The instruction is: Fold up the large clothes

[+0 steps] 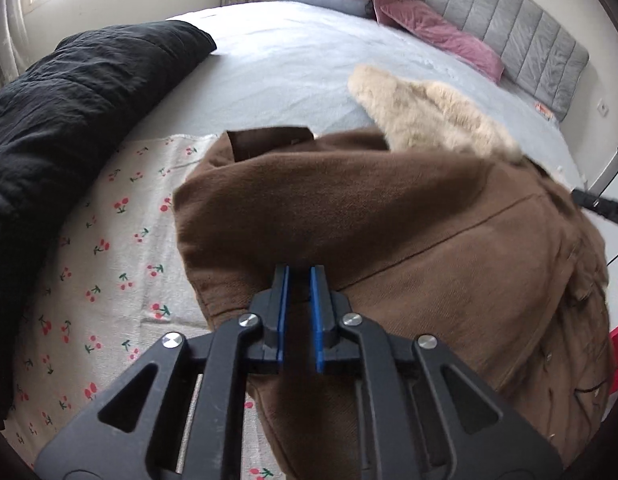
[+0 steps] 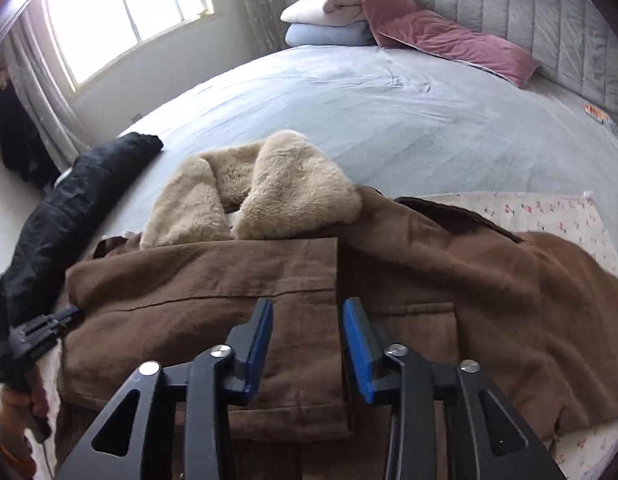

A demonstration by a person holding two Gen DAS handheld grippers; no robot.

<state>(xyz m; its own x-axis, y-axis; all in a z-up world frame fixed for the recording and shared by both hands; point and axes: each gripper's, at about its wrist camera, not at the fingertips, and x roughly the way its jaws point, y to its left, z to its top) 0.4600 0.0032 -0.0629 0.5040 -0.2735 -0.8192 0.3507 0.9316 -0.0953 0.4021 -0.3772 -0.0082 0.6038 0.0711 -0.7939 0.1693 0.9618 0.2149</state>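
The brown coat (image 2: 237, 292) is partly folded; left gripper (image 1: 300, 280) pinches its cloth, right gripper (image 2: 307, 316) hovers open, empty.

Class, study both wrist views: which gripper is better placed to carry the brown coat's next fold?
Left. The left gripper is already shut on the brown coat, while the right gripper hangs open above it, gripping nothing.

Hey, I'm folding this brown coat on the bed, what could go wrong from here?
1. The left gripper pinches only a small bit of the brown coat, so the thick fabric may slip out.
2. The right gripper is open above the coat, so that side may sag or unfold.
3. The bulky fur collar could keep the fold from lying flat.
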